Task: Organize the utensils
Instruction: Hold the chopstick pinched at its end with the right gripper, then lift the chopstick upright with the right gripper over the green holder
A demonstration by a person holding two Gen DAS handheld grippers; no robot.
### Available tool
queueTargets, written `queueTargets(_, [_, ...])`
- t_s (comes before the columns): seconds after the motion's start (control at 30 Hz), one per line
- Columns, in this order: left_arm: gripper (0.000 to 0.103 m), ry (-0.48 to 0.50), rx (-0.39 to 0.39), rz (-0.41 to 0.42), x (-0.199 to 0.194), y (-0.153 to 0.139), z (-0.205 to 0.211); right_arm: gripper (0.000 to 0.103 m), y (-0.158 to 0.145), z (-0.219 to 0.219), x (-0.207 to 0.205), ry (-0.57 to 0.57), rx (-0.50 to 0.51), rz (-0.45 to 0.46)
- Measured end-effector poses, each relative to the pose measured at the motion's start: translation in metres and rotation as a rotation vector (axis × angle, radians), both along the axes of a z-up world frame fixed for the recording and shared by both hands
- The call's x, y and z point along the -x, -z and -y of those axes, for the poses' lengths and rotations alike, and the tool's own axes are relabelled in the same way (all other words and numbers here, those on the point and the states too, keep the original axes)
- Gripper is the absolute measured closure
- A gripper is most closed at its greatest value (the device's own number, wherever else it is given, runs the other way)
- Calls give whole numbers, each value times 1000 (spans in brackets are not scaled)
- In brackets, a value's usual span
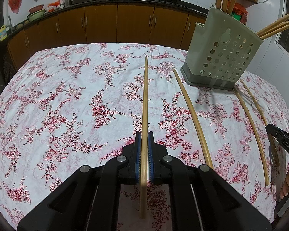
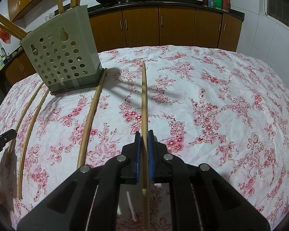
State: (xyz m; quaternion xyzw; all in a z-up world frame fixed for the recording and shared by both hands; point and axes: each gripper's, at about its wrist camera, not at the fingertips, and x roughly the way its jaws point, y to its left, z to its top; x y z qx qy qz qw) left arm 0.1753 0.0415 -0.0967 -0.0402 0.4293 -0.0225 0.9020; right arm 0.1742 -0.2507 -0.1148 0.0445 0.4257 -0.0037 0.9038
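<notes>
Chopsticks are the matter here: each claw pinches one between its blue pads, and the rest lie loose on the floral tablecloth of the table [image 1: 48, 96]. The left claw [image 1: 144, 136] is pressed tight on a chopstick [image 1: 145, 96] whose long axis runs straight ahead along the fingers, tip pointing away toward the far table edge. The right claw [image 2: 143, 134] likewise grips its own chopstick [image 2: 144, 96], also lined up with the fingers and pointing forward.

The perforated utensil holder [image 1: 219, 57] stands upright on the table between the two claws: ahead and to the right of the left claw, ahead and to the left of the right claw (it already holds several chopsticks leaning out of its top). Neither claw looks clearly nearer to it than the other.

The relation that matters is that both held sticks lie nearly level while the holder's mouth faces up, so each stick would probably have to be tipped toward upright and carried sideways over the rim before release.

Three loose chopsticks [image 1: 192, 115] lie on the cloth in front of the holder, roughly parallel to the held ones; in the left view the right claw's tip appears over the outermost of them.
</notes>
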Motion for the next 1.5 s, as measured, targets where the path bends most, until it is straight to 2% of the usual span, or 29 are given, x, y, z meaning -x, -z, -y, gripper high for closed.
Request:
queueTargets(0.6, [95,-1,1,0,0,0,0,93,0,1,-1,0,-8,1])
queueTargets(0.77, [95,12,-54,-2,10,-1,5,93,0,2,8,-10,-11,0])
queueTargets(1.13, [95,13,-61,-2,20,-1,5,95,-2,7,21,-15,-33,-5])
queueTargets(1.27, [96,21,-59,16,26,-11,4,95,-24,10,28,-13,-29,56])
queueTargets(1.4, [96,24,-42,88,32,-38,0,95,-58,14,34,-6,-20,149])
queueTargets(1.5, [96,23,-14,170,36,-70,-2,95,-83,16,38,0,-14,219])
